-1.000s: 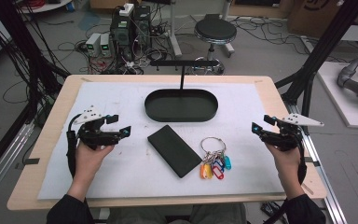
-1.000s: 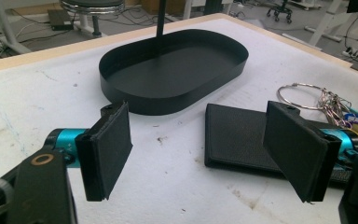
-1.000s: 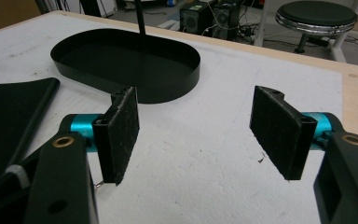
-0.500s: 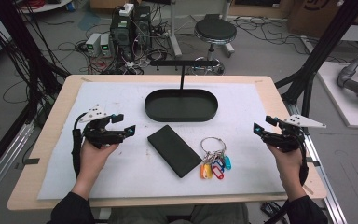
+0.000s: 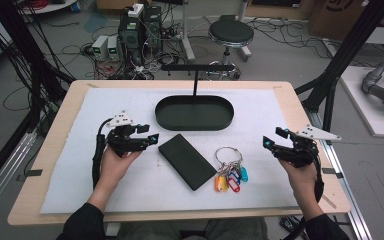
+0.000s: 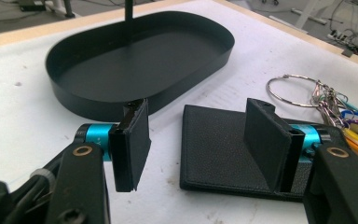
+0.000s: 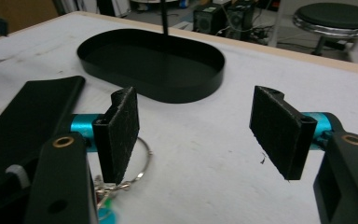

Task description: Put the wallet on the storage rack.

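A person sits at a table covered by a white mat (image 5: 80, 185), holding a two-jaw gripper in each hand. The left gripper (image 5: 150, 140) hovers low just left of a flat black wallet (image 5: 187, 161), which lies slantwise on the mat near the table's middle. In the left gripper view its jaws have just been closing yet stand apart, with the near end of the wallet (image 6: 223, 149) below and between them; the pads press on nothing. Behind the wallet sits an oval black tray (image 5: 225, 122) with an upright post, close to the wallet but not touching it. Just right of the wallet lies a key ring (image 5: 230, 167) with coloured tags. The right gripper (image 5: 270, 144) hangs over the mat near the table's right side, to the right of the keys, its jaws spread wide and empty in the right gripper view, the tray (image 7: 205, 88) ahead of it.
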Available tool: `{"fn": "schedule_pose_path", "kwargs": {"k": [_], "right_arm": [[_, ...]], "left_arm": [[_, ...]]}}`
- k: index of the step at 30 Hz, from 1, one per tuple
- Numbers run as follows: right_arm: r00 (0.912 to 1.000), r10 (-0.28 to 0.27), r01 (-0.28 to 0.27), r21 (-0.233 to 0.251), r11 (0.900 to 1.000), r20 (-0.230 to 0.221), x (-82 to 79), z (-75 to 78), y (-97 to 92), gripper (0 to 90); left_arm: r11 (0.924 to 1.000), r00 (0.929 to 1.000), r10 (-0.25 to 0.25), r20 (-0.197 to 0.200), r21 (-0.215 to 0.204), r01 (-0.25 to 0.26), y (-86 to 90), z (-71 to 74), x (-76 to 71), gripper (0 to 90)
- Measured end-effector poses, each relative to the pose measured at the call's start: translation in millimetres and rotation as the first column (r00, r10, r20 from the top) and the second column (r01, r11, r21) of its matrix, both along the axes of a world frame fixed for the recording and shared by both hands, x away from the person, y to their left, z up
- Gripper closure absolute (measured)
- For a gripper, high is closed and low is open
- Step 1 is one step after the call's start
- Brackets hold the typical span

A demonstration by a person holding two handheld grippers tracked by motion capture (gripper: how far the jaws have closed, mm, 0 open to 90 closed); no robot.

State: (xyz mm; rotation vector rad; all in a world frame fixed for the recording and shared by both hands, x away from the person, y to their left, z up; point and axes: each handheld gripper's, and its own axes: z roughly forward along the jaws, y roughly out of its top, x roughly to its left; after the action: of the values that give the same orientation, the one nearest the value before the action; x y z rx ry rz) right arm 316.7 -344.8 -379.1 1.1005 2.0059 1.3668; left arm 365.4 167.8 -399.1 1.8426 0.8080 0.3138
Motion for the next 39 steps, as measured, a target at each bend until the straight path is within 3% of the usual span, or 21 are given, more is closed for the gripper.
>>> {"fn": "schedule_pose_path", "kwargs": {"k": [3, 11, 12, 19, 21, 23, 24, 27, 30, 35, 36, 37, 39], "right_arm": [[0.9989, 0.045, -0.046, -0.013, 0.9989, -0.013, -2.5, -1.2, 22.1, 33.8], [0.9899, 0.135, -0.137, -0.05, 0.9893, -0.042, -3.1, -7.3, 62.1, 36.0], [0.9857, 0.158, -0.161, -0.062, 0.9849, -0.058, -2.5, -10.1, 74.2, 37.4], [0.9662, 0.233, -0.242, -0.076, 0.9672, -0.11, -0.7, -18.9, 102.5, 43.1], [0.9643, 0.238, -0.249, -0.089, 0.9644, -0.116, -1.3, -20.4, 106.6, 44.6], [0.9554, 0.26, -0.276, -0.11, 0.9548, -0.14, -3.1, -27.1, 115.8, 49.0], [0.9554, 0.26, -0.276, -0.11, 0.9548, -0.14, -3.1, -27.1, 115.8, 49.0], [0.9393, 0.278, -0.302, -0.102, 0.9478, -0.201, -3.1, -37.1, 124.4, 51.9], [0.9354, 0.28, -0.31, -0.117, 0.9437, -0.216, -3.6, -40.2, 129.8, 52.6], [0.9157, 0.271, -0.322, -0.138, 0.9368, -0.297, -2.7, -52.2, 140.4, 54.6], [0.9157, 0.271, -0.322, -0.138, 0.9368, -0.297, -2.7, -52.2, 140.4, 54.6], [0.9046, 0.266, -0.323, -0.129, 0.9374, -0.333, -1.3, -56.0, 140.9, 54.5], [0.895, 0.261, -0.326, -0.13, 0.9365, -0.362, -0.5, -59.0, 142.3, 54.5]], "left_arm": [[0.9999, 0.9999, -0.004, -0.017, 0.016, 0.005, -3.0, -4.9, 0.8, 44.5], [0.9998, 0.9999, 0.001, -0.012, 0.02, 0.0, -1.4, -7.9, -5.0, 44.7], [0.9999, 0.9999, 0.009, -0.007, 0.015, -0.009, 0.8, -7.4, -6.8, 44.4], [0.9993, 0.9993, 0.037, -0.002, 0.001, -0.037, 11.7, -7.9, -12.2, 42.3], [0.9992, 0.9992, 0.039, -0.002, 0.0, -0.039, 13.2, -8.3, -13.1, 42.0], [0.9991, 0.9991, 0.043, -0.002, 0.001, -0.043, 15.3, -8.5, -14.4, 41.4], [0.9989, 0.9989, 0.046, 0.0, 0.0, -0.046, 16.4, -8.6, -15.0, 41.4], [0.9987, 0.9987, 0.051, 0.006, -0.002, -0.051, 20.0, -8.5, -15.9, 41.2], [0.9986, 0.9986, 0.052, 0.003, -0.003, -0.052, 20.5, -8.5, -15.9, 41.0], [0.9988, 0.9988, 0.045, 0.017, 0.018, -0.046, 17.5, -8.4, -16.4, 40.3], [0.9988, 0.9988, 0.045, 0.017, 0.018, -0.046, 17.5, -8.4, -16.4, 40.3], [0.9989, 0.9989, 0.044, 0.015, 0.017, -0.044, 17.0, -8.4, -16.6, 40.2], [0.999, 0.9989, 0.042, 0.022, 0.016, -0.042, 15.8, -8.0, -17.0, 40.2]]}}
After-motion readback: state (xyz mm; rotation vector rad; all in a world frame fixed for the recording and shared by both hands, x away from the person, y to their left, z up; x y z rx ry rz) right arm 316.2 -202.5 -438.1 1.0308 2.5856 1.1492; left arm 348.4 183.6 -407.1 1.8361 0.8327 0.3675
